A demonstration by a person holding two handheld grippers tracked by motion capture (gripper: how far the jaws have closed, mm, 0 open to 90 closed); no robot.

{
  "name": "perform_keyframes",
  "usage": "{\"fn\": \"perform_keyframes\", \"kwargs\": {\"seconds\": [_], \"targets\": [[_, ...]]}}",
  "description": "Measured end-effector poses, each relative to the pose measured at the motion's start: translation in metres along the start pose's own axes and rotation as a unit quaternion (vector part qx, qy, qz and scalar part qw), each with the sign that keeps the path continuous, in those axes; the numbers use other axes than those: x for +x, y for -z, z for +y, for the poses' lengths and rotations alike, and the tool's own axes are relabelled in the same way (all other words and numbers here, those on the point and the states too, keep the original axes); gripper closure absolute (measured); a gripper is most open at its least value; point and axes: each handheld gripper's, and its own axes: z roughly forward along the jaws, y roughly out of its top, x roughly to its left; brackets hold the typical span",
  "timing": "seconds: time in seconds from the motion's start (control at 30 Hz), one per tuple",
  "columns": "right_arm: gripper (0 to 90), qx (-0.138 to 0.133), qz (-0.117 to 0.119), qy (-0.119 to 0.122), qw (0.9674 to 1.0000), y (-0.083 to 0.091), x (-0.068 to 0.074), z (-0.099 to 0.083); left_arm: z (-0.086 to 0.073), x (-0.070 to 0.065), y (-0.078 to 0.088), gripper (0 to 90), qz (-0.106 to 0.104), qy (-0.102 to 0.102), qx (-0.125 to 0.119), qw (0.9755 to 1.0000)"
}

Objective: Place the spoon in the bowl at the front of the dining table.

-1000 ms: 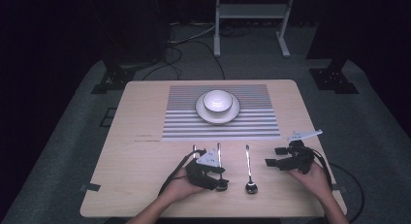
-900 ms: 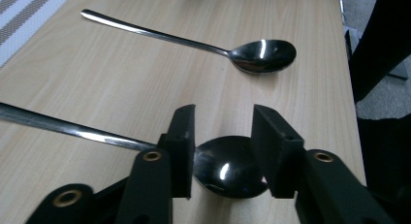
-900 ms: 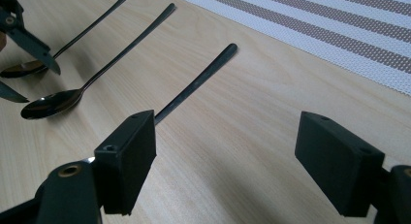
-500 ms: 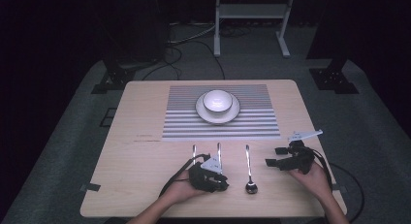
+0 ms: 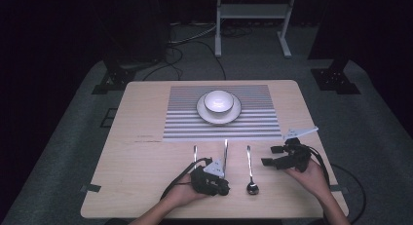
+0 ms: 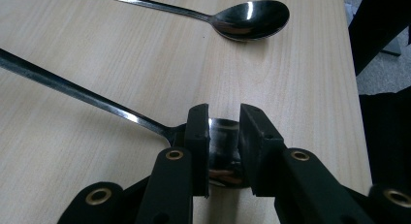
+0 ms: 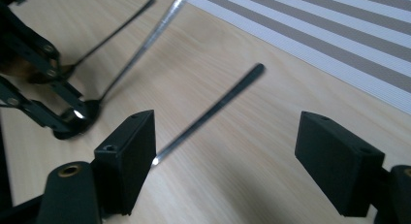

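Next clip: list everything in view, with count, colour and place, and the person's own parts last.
Spoons: three, silver, in a row on the near part of the table; the middle spoon has its bowl between the left gripper's pads, the right spoon lies free, the left spoon is partly hidden by the hand.
Bowl: one, white, on the plate.
Plate: one, white, on the mat.
Mat: one, grey-and-white striped, far half of the table.
Table: one, light wood.
Stand: one, white, on the floor beyond the table.
Left gripper: black, shut on the middle spoon.
Right gripper: black, open, above the table's right side.
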Motion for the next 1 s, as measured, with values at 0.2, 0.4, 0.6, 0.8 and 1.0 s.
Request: {"fn": "perform_keyframes", "kwargs": {"seconds": [0.2, 0.4, 0.6, 0.8, 1.0], "targets": [[21.3, 0.015, 0.018, 0.012, 0.9997, -0.014, 0.009, 0.021, 0.0, -0.001, 0.0, 73.9, 0.001, 0.001, -0.002, 1.0], [21.3, 0.039, 0.03, 0.01, 0.9987, -0.031, 0.012, 0.036, 0.0, -0.001, 0.0, 73.9, 0.003, 0.0, -0.002, 1.0], [21.3, 0.058, 0.034, 0.021, 0.9975, -0.045, 0.017, 0.047, -0.001, -0.001, 0.0, 73.9, 0.003, 0.001, -0.005, 1.0], [21.3, 0.068, 0.035, 0.032, 0.9966, -0.055, 0.022, 0.055, -0.001, -0.002, 0.0, 73.9, 0.003, 0.005, -0.007, 1.0], [21.3, 0.078, 0.036, 0.037, 0.9956, -0.064, 0.025, 0.061, -0.001, -0.002, 0.0, 73.9, 0.004, 0.002, -0.005, 1.0]]}}
